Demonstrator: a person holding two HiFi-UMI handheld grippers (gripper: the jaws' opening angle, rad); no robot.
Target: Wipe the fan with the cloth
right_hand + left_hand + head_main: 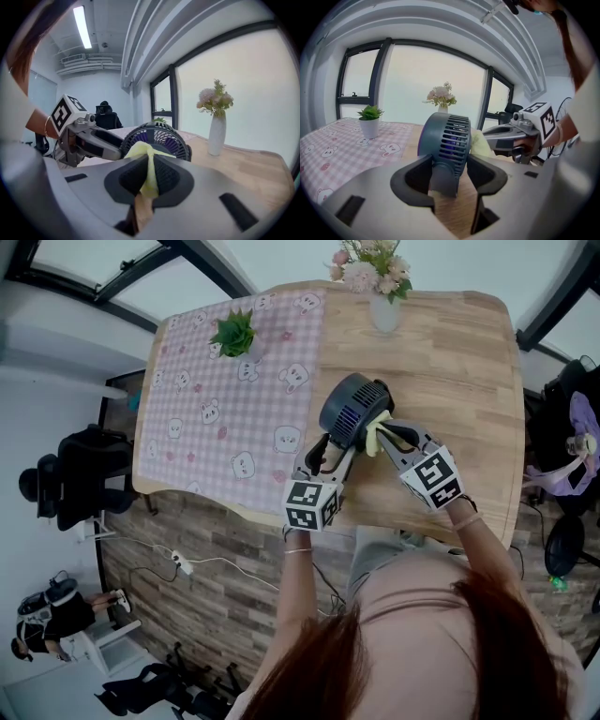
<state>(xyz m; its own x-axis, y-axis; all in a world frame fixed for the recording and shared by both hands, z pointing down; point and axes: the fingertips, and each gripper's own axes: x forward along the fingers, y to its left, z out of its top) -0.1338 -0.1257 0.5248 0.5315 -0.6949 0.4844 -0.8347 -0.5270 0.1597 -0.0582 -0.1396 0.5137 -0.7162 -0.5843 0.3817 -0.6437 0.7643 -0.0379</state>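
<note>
A small dark blue-grey fan stands on the wooden table, just right of the pink cloth. My left gripper comes at it from the near side. In the left gripper view its jaws close around the fan's stand and lower body, one on each side. My right gripper is shut on a yellow cloth and holds it against the fan's right side. The right gripper view shows the cloth pinched between the pads, bunched against the fan's grille.
A pink checked tablecloth with bear prints covers the table's left half, with a small potted plant on it. A white vase of flowers stands at the far edge behind the fan. The table's near edge runs just below both grippers.
</note>
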